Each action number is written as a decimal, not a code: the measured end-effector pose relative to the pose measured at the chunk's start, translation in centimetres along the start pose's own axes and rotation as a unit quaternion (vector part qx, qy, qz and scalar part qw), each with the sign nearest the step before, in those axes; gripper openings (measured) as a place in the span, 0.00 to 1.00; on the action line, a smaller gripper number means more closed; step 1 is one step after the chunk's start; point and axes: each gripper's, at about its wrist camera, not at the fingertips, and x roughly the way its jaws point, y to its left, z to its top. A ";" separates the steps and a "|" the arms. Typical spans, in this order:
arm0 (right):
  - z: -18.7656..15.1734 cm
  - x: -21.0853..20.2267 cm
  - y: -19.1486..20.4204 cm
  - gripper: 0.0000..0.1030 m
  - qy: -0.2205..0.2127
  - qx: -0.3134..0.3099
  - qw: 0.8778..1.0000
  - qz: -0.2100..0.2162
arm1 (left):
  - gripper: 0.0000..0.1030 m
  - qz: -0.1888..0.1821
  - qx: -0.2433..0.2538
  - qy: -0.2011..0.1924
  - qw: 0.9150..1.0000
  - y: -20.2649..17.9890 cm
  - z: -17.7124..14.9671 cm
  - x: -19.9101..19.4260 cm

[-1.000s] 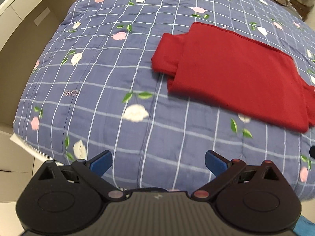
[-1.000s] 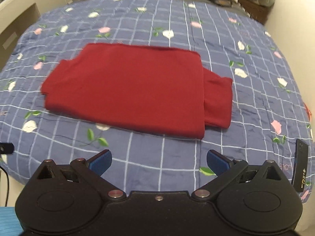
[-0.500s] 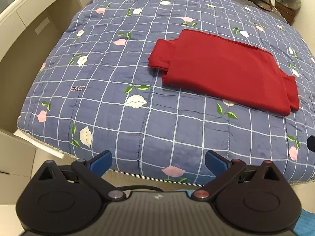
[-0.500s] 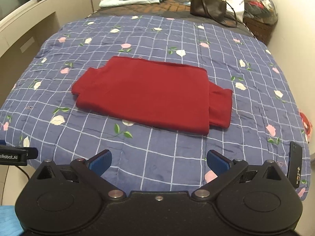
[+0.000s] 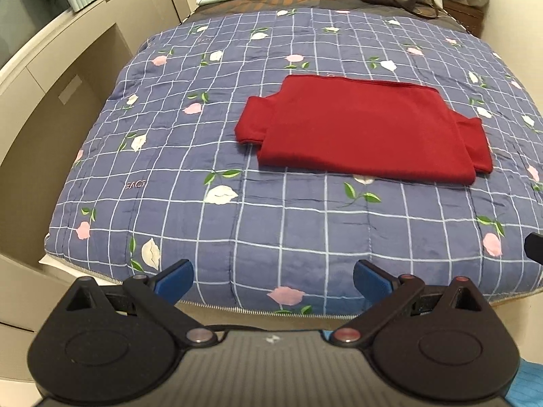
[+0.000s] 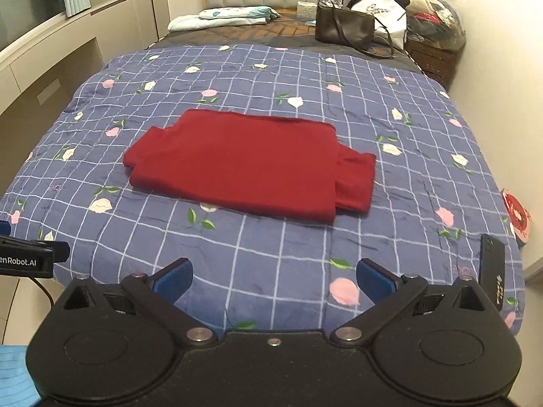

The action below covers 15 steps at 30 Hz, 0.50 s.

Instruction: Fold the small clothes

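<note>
The red garment [image 6: 244, 166] lay folded flat near the middle of the quilt [image 6: 305, 254] on the bed, both sleeves poking out past its sides. The left gripper [image 5: 273, 276] and right gripper [image 6: 275, 276] hung near the bed's foot, fingers spread wide and empty. A careless regrasp would likely drag the soft layers apart.

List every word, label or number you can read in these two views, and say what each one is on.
"enRobot.AI": white letters on the black left gripper body at the right wrist view's left edge; the start is cut off.
Pink stitched word on the quilt: appears reversed, not reliably readable.
Gold marks on the black phone: too small.
Print on the white bag: blurred.
</note>
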 end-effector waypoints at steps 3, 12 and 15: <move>-0.9 -1.0 -1.2 0.99 -0.004 0.004 1.000 -0.003 | 0.99 -0.001 0.004 -0.002 1.000 -1.1 -0.9 -0.9; -3.0 -2.6 -4.5 0.99 0.004 0.007 1.000 -0.004 | 0.99 -0.009 0.007 0.001 1.000 -4.2 -2.7 -2.6; -3.7 -2.9 -5.2 0.99 0.008 0.004 1.000 -0.004 | 0.99 -0.007 0.010 0.004 1.000 -5.2 -3.1 -2.9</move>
